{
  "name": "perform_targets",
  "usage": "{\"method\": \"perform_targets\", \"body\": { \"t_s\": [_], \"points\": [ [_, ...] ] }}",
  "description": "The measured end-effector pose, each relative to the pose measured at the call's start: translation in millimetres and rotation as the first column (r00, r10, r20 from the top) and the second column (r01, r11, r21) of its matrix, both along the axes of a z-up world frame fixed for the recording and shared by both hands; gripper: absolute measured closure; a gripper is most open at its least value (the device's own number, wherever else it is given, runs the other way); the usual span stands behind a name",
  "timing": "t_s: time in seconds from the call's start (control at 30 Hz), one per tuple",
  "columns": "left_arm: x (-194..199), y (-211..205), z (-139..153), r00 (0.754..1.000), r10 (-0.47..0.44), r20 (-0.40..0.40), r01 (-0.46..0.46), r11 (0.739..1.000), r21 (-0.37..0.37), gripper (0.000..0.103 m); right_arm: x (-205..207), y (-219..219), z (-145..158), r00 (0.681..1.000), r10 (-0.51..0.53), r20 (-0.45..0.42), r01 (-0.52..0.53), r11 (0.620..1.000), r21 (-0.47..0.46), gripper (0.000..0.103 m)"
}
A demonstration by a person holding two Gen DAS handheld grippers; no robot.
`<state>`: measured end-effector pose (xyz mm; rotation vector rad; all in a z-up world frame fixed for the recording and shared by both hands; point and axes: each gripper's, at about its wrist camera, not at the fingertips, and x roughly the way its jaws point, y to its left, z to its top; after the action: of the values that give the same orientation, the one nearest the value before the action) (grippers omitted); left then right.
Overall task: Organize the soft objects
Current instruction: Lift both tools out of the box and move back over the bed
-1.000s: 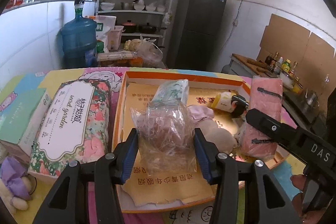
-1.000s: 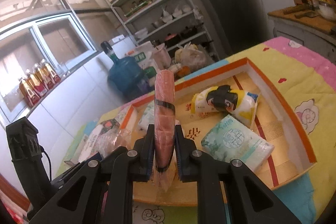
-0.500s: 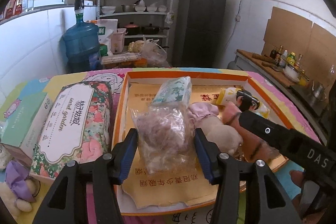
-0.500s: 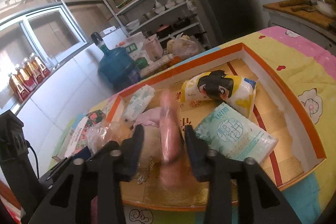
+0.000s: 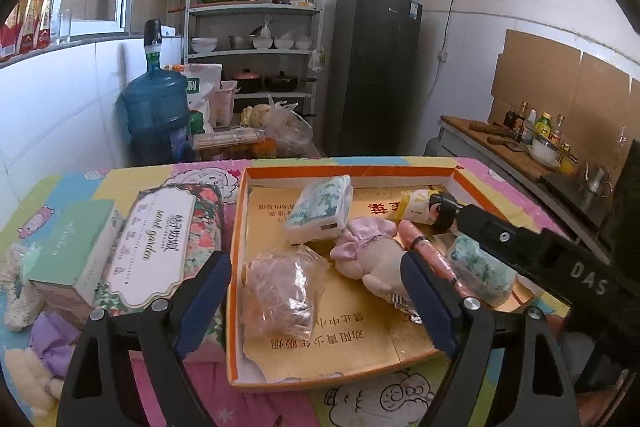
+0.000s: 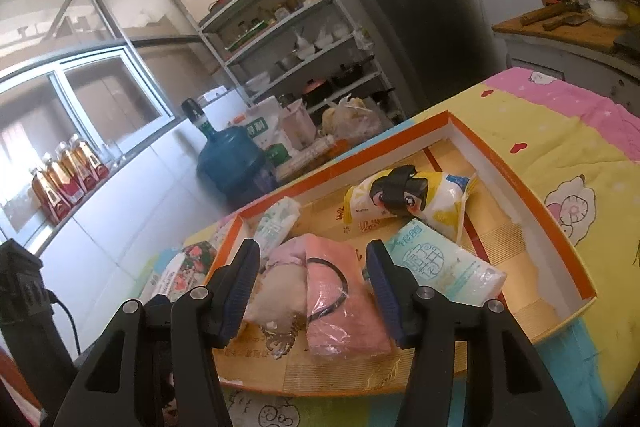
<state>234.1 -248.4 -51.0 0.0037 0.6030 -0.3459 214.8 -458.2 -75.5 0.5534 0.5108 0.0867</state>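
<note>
An orange-rimmed cardboard box (image 5: 235, 267) lies on the bright tablecloth. In it a clear plastic bag (image 5: 280, 291) of pale stuff lies between the jaws of my left gripper (image 5: 316, 291). Those jaws are opening and the pads stand clear of the bag. My right gripper (image 6: 314, 279) is also opening over a pink wrapped towel (image 6: 344, 303), which lies flat against a pale plush toy (image 6: 276, 291) without touching the pads. A tissue pack (image 6: 440, 267) and a cartoon-print pack (image 6: 408, 195) lie further in. The right gripper's arm (image 5: 520, 251) crosses the left wrist view.
Left of the box stand a floral tissue box (image 5: 160, 239) and a green carton (image 5: 68, 251), with small plush toys (image 5: 24, 379) at the table's near left corner. Behind the table are a blue water jug (image 5: 156, 115), a shelf (image 5: 256, 11) and a dark fridge (image 5: 372, 67).
Both grippers have opened. The clear bag dropped from the left jaws onto the box floor. The pink towel fell from upright in the right jaws to flat beside the plush toy.
</note>
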Motion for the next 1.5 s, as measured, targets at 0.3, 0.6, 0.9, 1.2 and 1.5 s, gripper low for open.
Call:
{"method": "perform_targets", "body": {
  "t_s": [0.3, 0.6, 0.9, 1.2, 1.5],
  "points": [
    [-19.7, 17.5, 14.5, 0.999, 0.012, 0.045, -0.012, 1.000, -0.006, 0.017, -15.1, 16.7, 9.6, 1.000, 0.005, 0.018, -0.005, 0.999, -0.035, 0.039],
    [-39.8, 46.9, 25.4, 0.996, 0.039, 0.077, -0.038, 0.999, -0.020, 0.017, -33.2, 44.8, 21.6, 1.000, -0.005, 0.016, 0.006, 0.995, -0.100, 0.038],
    [-64.4, 82.1, 35.7, 0.993, 0.068, 0.102, -0.063, 0.997, -0.053, 0.017, -55.4, 76.2, 37.2, 0.999, 0.018, 0.034, -0.013, 0.991, -0.132, 0.038],
    [-91.3, 129.1, 40.9, 0.985, 0.127, 0.113, -0.117, 0.989, -0.089, 0.017, -79.3, 121.3, 52.4, 0.994, 0.086, 0.064, -0.074, 0.984, -0.164, 0.037],
    [-118.5, 175.7, 51.2, 0.966, 0.200, 0.162, -0.181, 0.976, -0.123, 0.017, -96.9, 169.9, 68.7, 0.983, 0.155, 0.101, -0.132, 0.969, -0.208, 0.037]
  ]
}}
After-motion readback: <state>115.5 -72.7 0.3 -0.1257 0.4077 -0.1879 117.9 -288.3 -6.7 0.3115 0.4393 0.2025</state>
